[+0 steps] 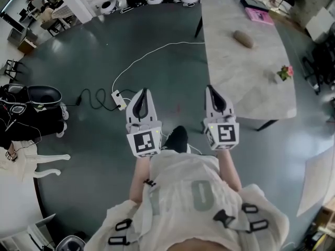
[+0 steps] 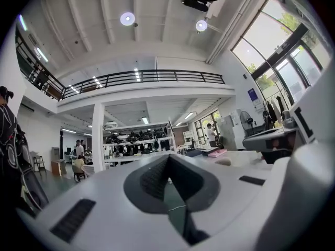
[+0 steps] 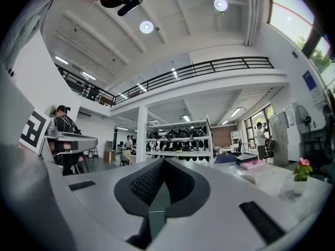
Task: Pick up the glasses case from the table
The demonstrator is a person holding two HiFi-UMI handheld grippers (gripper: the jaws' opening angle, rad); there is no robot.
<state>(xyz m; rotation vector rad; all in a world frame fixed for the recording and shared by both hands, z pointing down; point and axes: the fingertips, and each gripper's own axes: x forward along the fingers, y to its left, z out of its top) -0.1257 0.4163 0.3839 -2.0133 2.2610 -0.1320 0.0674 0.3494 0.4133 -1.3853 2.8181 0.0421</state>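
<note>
One table (image 1: pixel 246 88), pale marbled top, is standing ahead of and to the right of the right tongs (image 1: pixel 210 88). Its near-left corner is sitting just beside those tongs in the head view.

Two tongs are being held level and side by side over the dark floor, both pointing forward. The left tongs (image 1: pixel 144 91) are sitting fully closed, tips meeting and nothing between the pads, which is clear in the left gripper view. The right tongs are doing the same: tips together and empty.

One white cable (image 1: pixel 157 50) is running across the floor ahead of the left tongs. It is ending at one power strip (image 1: pixel 120 99) just left of their tips.

On the table's far end, well ahead and right of the right tongs:
- One dark flat item (image 1: pixel 254 3) is lying farthest out.
- One pink book (image 1: pixel 259 16) is lying just nearer than it.

One glasses case (image 1: pixel 243 38), a brown oval, is lying flat on the table.
- It is sitting ahead-right of the right tongs and well apart from both pairs.
- It is nearer than the pink book.
- Its long axis is running more across the tongs' pointing direction than along it. The left end is angling farther away and the right end nearer.
- It is looking closed, so its contents are not showing.

One small vase (image 1: pixel 280 78) is standing near the table's right edge, right of the right tongs. It is holding one pink flower (image 1: pixel 286 70).
</note>
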